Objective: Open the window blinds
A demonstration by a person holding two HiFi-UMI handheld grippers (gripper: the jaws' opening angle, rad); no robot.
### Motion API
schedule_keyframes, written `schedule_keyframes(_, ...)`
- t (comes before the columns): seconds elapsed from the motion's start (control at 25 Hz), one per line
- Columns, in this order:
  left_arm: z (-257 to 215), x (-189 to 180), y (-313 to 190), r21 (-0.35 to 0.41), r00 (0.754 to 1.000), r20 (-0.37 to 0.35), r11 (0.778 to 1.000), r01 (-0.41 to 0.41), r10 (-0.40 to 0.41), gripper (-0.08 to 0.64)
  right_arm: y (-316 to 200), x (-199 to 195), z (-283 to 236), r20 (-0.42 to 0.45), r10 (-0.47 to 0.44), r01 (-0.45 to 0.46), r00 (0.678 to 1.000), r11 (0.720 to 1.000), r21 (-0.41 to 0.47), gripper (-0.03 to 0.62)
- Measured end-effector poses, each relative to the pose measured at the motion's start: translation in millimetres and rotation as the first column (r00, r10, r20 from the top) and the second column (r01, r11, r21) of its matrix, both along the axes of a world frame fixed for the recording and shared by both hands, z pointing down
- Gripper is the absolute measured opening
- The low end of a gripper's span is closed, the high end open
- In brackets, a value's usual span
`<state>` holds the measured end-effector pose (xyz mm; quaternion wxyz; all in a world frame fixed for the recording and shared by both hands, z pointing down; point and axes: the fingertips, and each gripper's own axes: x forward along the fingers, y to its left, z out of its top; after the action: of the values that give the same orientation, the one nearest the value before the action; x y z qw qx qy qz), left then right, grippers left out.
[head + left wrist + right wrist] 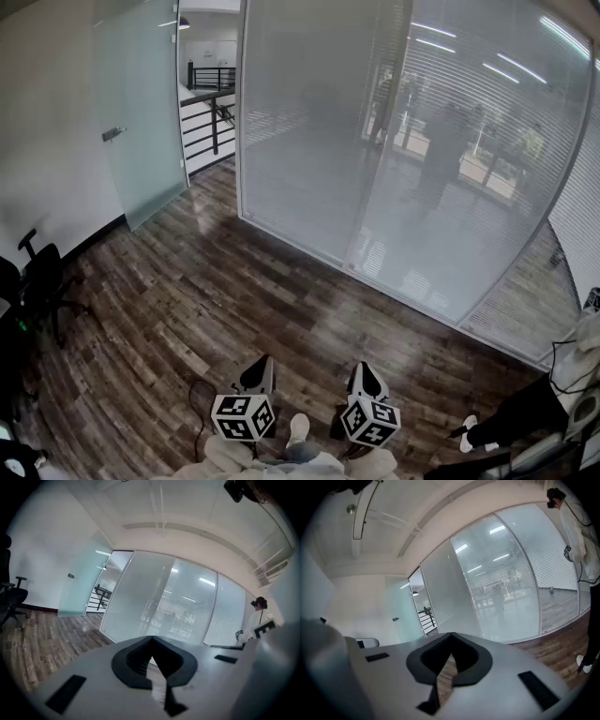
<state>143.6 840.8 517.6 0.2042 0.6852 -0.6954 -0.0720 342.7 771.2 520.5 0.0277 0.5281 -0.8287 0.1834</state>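
The closed slatted blinds (487,122) hang behind a curved frosted glass wall (309,141) across the room. They also show in the left gripper view as blinds (187,606) and in the right gripper view as blinds (506,581). My left gripper (263,367) and right gripper (365,372) are held low near my body over the wooden floor, far from the glass. Both point toward the wall. The left gripper (151,639) has its jaws together with nothing between them. The right gripper (450,634) is likewise shut and empty.
A frosted glass door (141,103) with a handle stands open at the left, with a black stair railing (211,112) beyond it. An office chair (42,281) sits at the far left. A person (525,422) stands at the right. A black cable (199,398) lies on the floor.
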Motion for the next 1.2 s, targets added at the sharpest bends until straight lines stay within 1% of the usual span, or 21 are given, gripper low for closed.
schedule_keyframes(0.16, 2, -4, -22, 0.012, 1.000, 0.006, 1.000, 0.006, -0.006, 0.000, -23, -7, 3, -0.002, -0.006, 0.006, 1.000, 1.000, 0.010, 0.012)
schedule_keyframes(0.52, 5, -24, -89, -0.009, 0.999, 0.029, 1.000, 0.014, -0.014, 0.000, -96, -32, 8, 0.021, -0.019, 0.019, 1.000, 1.000, 0.000, 0.012)
schedule_keyframes(0.64, 4, -30, -123, -0.011, 0.999, 0.033, 1.000, 0.013, -0.012, 0.000, -130, -39, 9, 0.022, -0.021, 0.021, 1.000, 1.000, -0.008, 0.012)
schedule_keyframes(0.96, -14, -42, -236, 0.011, 0.998, 0.057, 1.000, 0.009, -0.010, 0.000, -246, -58, -8, 0.019, -0.034, 0.034, 0.999, 0.999, 0.012, 0.012)
schedule_keyframes(1.2, -7, -48, -294, -0.004, 0.998, 0.060, 1.000, 0.028, -0.027, 0.000, -304, -63, 4, 0.008, -0.051, 0.051, 0.999, 0.999, -0.006, 0.012)
